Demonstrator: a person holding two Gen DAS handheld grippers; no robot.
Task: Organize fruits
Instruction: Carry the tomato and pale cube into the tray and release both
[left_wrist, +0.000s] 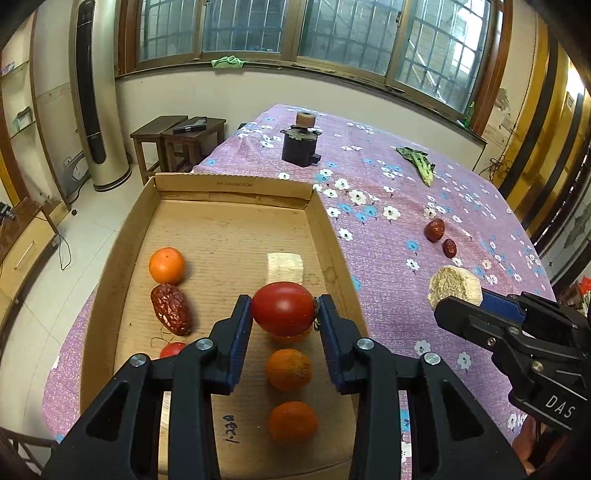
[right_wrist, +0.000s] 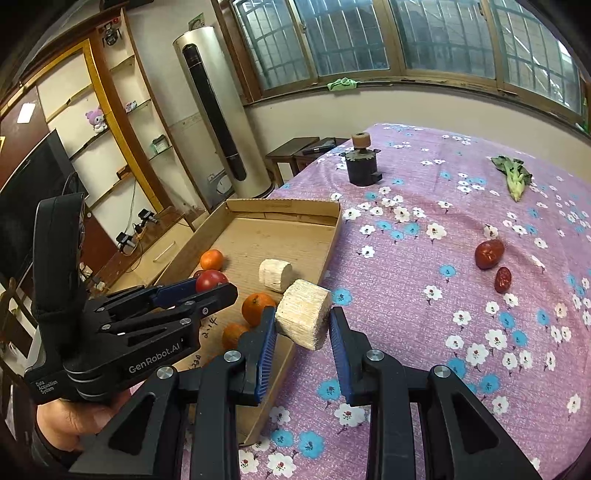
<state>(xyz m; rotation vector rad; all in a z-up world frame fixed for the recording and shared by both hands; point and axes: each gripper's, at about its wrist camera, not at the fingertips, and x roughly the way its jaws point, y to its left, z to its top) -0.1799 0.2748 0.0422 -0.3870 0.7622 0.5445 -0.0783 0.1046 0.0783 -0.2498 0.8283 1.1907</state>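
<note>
My left gripper (left_wrist: 283, 308) is shut on a red tomato (left_wrist: 283, 309) and holds it above the floor of the cardboard tray (left_wrist: 236, 225). The tray holds oranges (left_wrist: 166, 266) (left_wrist: 289, 369) (left_wrist: 293, 422), a big red date (left_wrist: 171, 309), a small red fruit (left_wrist: 172, 349) and a pale sugarcane chunk (left_wrist: 284, 267). My right gripper (right_wrist: 303, 319) is shut on a second pale chunk (right_wrist: 303, 318), held over the tray's right wall. It also shows in the left wrist view (left_wrist: 455, 287). Two red dates (right_wrist: 488, 254) (right_wrist: 502, 279) lie on the cloth.
A purple flowered cloth (right_wrist: 424, 295) covers the table. A dark motor-like block (right_wrist: 362, 162) stands at the far side. A green leafy vegetable (right_wrist: 513, 177) lies at the far right. Wooden stools (left_wrist: 173, 144) and a tower air conditioner (left_wrist: 94, 96) stand beyond the table.
</note>
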